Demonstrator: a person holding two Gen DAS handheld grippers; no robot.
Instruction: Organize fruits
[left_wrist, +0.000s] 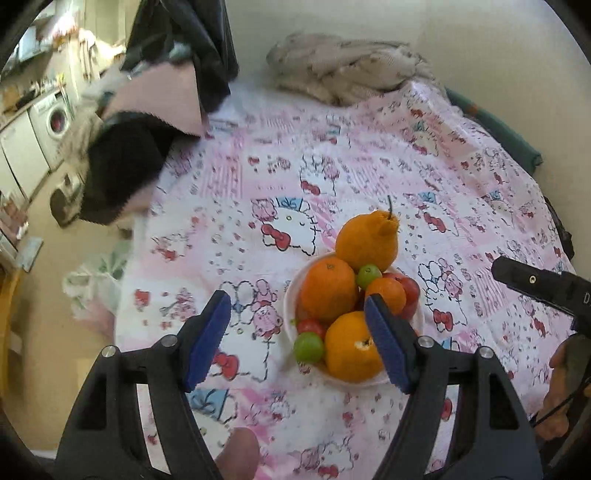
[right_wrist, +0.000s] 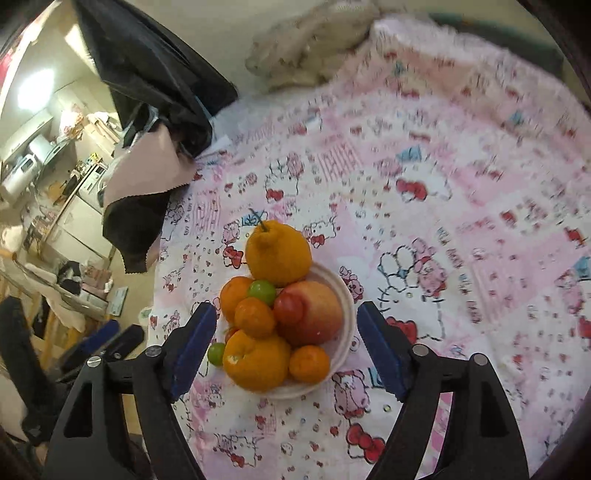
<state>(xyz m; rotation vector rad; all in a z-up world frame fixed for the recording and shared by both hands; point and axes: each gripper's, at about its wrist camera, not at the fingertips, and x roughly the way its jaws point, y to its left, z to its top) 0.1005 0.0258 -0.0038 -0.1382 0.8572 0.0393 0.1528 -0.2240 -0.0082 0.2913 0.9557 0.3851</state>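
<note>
Pink cartoon-print cloth (left_wrist: 369, 155) covers the whole table, with a crumpled grey cloth (left_wrist: 343, 66) heaped at its far edge and a dark jacket (right_wrist: 147, 74) draped over the far-left corner. Beyond the left edge a cluttered room shows, a washing machine (left_wrist: 55, 120) among its blurred contents.

On the cloth, toward the near side, stands a white bowl (right_wrist: 347, 321) piled with fruit. A large stemmed citrus (right_wrist: 279, 256) sits at the far side of the heap; oranges (left_wrist: 327, 291), a reddish apple (right_wrist: 314, 314), small tomatoes (right_wrist: 289, 309) and little green fruits (left_wrist: 308, 347) fill the rest. One green fruit appears to hang at the bowl's near-left rim, though the fisheye view makes that hard to judge.

Left gripper (left_wrist: 297, 334) hovers near the bowl with its blue pads spread wide, gripping nothing. Right gripper (right_wrist: 286, 350) is likewise spread apart, its pads flanking the bowl from above without touching the fruit.
</note>
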